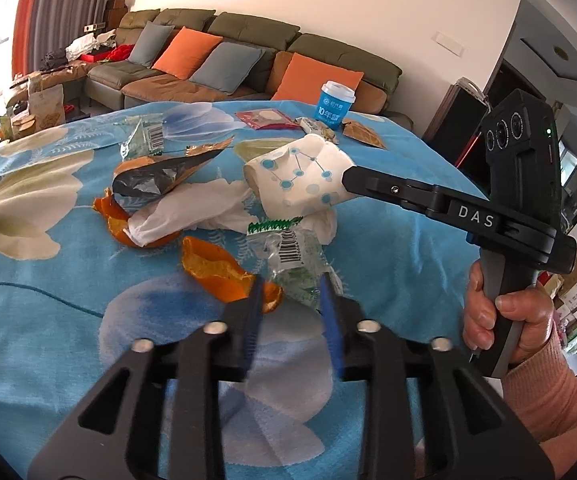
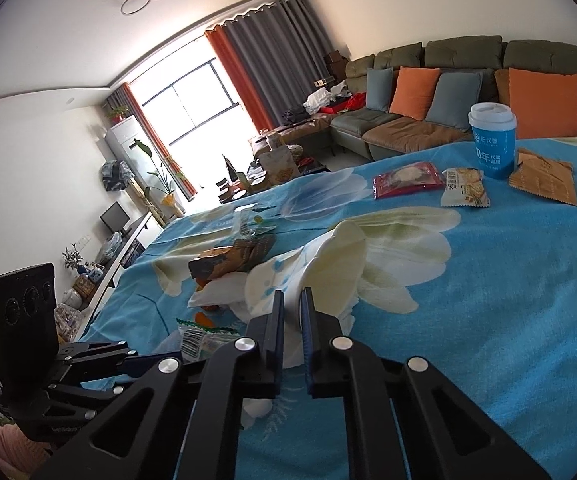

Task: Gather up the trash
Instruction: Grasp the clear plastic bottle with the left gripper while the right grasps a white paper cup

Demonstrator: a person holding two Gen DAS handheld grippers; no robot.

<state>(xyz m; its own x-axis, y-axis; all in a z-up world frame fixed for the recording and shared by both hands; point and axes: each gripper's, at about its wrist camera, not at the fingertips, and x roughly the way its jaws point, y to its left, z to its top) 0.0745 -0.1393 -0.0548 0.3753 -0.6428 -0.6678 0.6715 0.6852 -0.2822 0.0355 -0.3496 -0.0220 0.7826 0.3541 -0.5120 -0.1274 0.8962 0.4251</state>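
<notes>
R gripper (image 2: 291, 312) pinches the paper cup's (image 1: 300, 178) thin rim at table (image 1: 28, 300) centre, L gripper (image 1: 290, 300) narrow around a wrapper (image 1: 294, 252) at cup's 6 o'clock; both light, crushable, so grip edges w/ care.

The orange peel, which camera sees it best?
The left wrist view. There the orange peel lies big and close, just ahead of the left tongs on the blue cloth, curled and bright. The right wrist view shows only a small orange scrap peeking out beside the tissue.
</notes>
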